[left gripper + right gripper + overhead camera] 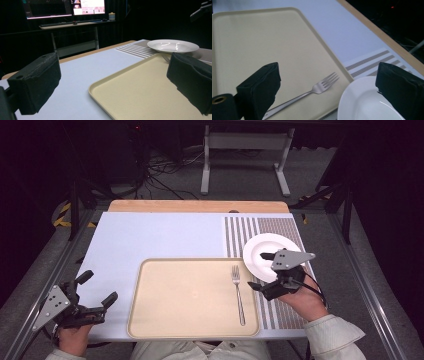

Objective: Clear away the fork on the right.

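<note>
One fork lies by my tray's right edge, one plate beyond; both fingers gape wide, holding nothing: right gripper, left gripper.

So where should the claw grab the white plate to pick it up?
Probably by the plate's raised near rim, one jaw above and one beneath. The right gripper is open right beside it. The plate's left edge overlaps the tray, so come from the striped placemat side.

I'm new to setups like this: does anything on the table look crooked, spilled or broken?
Nothing stands out. The silver metal fork lies straight along the right side of the beige plastic tray, and the round white plate sits clean and whole on the striped placemat.
</note>
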